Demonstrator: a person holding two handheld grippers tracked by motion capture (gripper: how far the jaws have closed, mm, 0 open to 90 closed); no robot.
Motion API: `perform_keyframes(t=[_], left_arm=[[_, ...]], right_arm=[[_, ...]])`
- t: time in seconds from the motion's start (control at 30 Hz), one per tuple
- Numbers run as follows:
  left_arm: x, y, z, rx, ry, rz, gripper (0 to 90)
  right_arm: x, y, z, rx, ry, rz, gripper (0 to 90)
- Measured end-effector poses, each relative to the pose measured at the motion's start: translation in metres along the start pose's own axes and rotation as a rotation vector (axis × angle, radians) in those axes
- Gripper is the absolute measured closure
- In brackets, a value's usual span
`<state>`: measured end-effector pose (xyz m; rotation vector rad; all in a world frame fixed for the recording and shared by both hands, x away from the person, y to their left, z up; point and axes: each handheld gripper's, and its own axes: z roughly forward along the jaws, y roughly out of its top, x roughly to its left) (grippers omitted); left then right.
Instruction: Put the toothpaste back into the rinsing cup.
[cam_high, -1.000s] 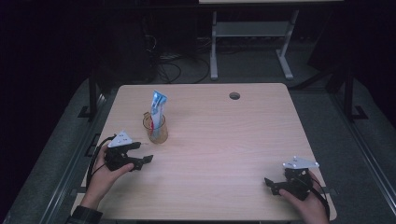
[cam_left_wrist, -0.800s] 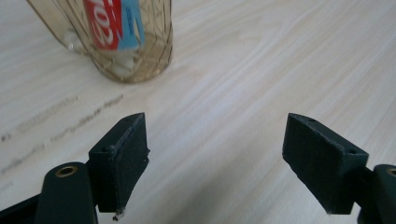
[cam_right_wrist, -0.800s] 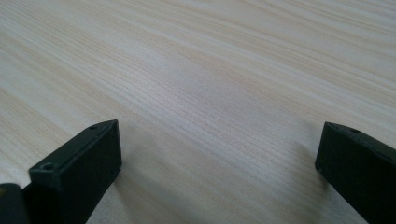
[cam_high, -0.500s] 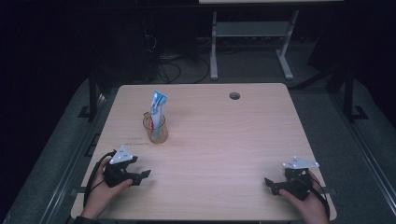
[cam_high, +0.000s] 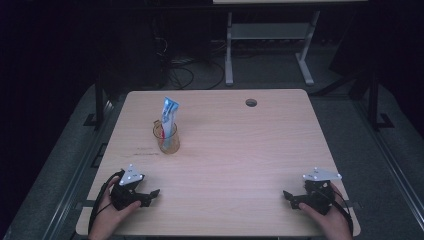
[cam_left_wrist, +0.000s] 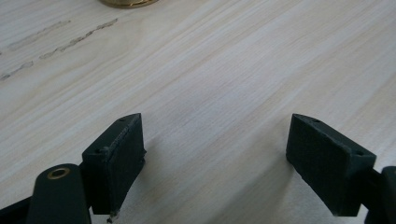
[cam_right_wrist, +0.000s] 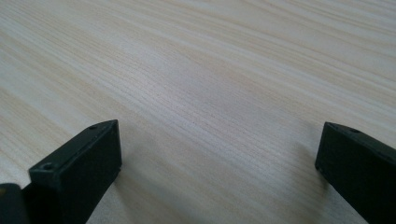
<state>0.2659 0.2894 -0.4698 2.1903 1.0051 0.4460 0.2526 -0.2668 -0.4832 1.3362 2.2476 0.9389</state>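
Tabletop (cam_high: 240, 150): light wood, bare apart from the cup.
Cup (cam_high: 166, 138): clear, upright, blue-white packet (cam_high: 168, 112) standing inside.
Left hand-held gripper (cam_high: 150, 194): near edge, directly below cup, jaws spread, holding nothing.
Right hand-held gripper (cam_high: 288, 196): well right of cup, jaws spread, holding nothing.
Step (judged): idle; approach the cup low and square.

Your cup (cam_high: 166, 138) stands on the table (cam_high: 240, 150) toward its left edge, a packet (cam_high: 168, 114) upright in it. Your left gripper (cam_high: 150, 196) rests near the front left corner, your right gripper (cam_high: 290, 198) near the front right corner.
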Motion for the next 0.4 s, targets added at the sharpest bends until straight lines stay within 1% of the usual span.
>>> perform_keyframes(t=[0.03,0.17,0.33,0.4], left_arm=[[0.0010,-0.0010,0.0006,-0.006,-0.008,-0.014,18.4],[0.0015,-0.0022,0.0012,-0.015,-0.009,-0.017,17.3],[0.0021,-0.0052,0.0016,-0.038,-0.016,-0.010,16.0],[0.0021,-0.0058,0.0012,-0.040,-0.016,-0.009,15.6]], right_arm=[[0.0000,0.0000,0.0000,0.000,0.001,-0.001,0.0],[0.0000,0.0000,0.0000,0.000,0.001,-0.001,0.0],[0.0001,0.0000,0.0000,0.000,0.001,-0.001,0.0],[0.0001,0.0000,0.0000,0.000,0.001,-0.001,0.0]])
